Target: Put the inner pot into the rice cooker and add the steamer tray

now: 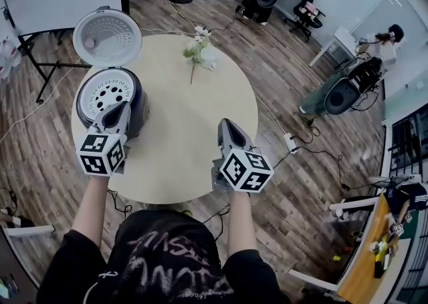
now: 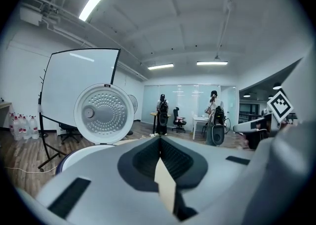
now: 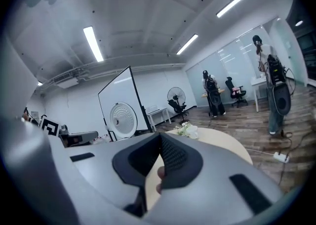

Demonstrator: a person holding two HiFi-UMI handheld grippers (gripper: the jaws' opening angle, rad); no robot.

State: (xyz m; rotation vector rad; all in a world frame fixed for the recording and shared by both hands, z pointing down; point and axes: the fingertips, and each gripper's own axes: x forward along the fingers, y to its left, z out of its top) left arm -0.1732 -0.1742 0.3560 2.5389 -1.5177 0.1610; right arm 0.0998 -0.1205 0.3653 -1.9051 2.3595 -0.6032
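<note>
Evidently both my left gripper (image 1: 122,107) and right gripper (image 1: 226,125) are pinched shut on nothing. The perforated steamer tray (image 1: 105,93) sits in the rice cooker (image 1: 140,110) at the round table's (image 1: 180,162) left edge. It looks light, stiff and slick; I'd take it by the rim.

- Near rim of rice cooker (image 1: 85,104) covered by left tool (image 1: 122,105) in head view.
- Impossible to confirm inner pot beneath perforated steamer tray (image 1: 105,91).
- In left gripper view, rice cooker body mostly blocked by tool housing; only raised lid (image 2: 103,113) clear.
- Flowers (image 1: 199,53) too small to identify.
</note>
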